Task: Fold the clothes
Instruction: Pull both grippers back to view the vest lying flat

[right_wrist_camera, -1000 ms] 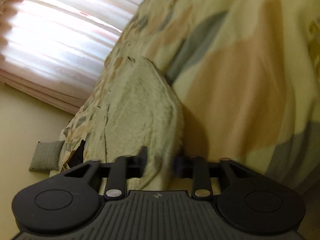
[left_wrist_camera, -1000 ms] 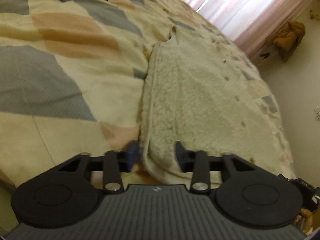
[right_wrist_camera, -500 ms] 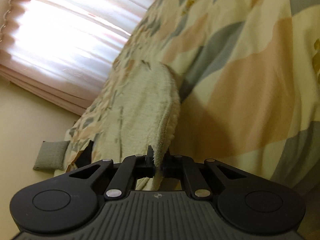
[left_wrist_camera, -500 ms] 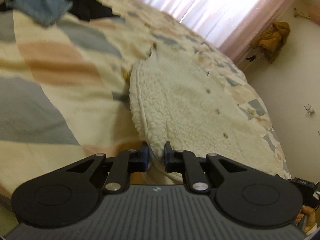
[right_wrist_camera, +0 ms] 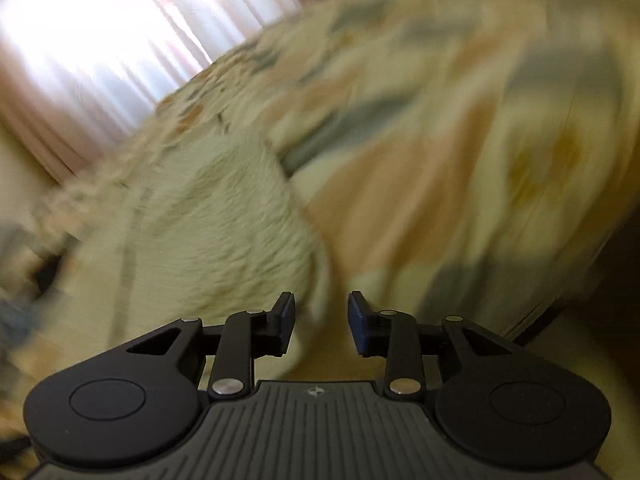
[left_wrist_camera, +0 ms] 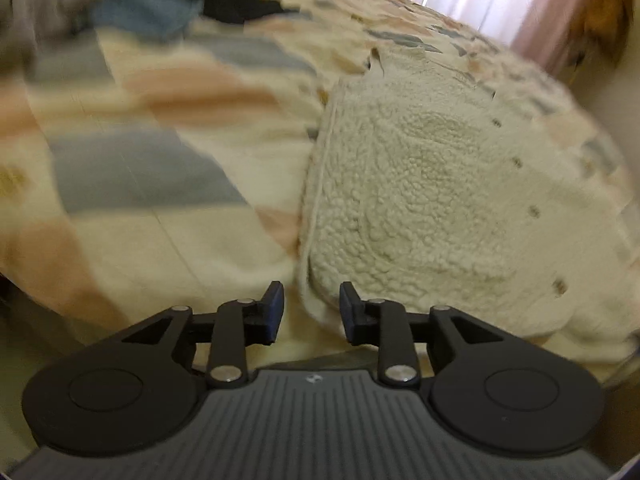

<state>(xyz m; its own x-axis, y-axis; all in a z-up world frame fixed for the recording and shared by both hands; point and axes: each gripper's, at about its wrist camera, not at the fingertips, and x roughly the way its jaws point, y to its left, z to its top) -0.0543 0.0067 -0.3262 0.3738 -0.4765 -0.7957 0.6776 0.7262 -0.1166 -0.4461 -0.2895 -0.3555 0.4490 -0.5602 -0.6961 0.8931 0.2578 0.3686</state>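
- The fleece lies folded on the bed, a cream, nubbly garment with its rounded near edge close to the bed's lower edge; small dark buttons run down its right side.
- Left gripper: its jaws have just been opening and now stand apart — the near hem of the fleece shows in the gap beyond the tips, but neither pad presses on it, so it is released.
- Right gripper: its jaws have likewise just been opening; they stand apart with the fleece beyond and left of the gap, no cloth pinched — released too.
- The right view is heavily blurred, so fine detail of the hem there cannot be told.
- The bed cover is a patchwork of grey, peach and cream blocks.
- At its far end lie jeans and a black garment, well apart from the fleece.
- Bright pink curtains hang behind the bed.
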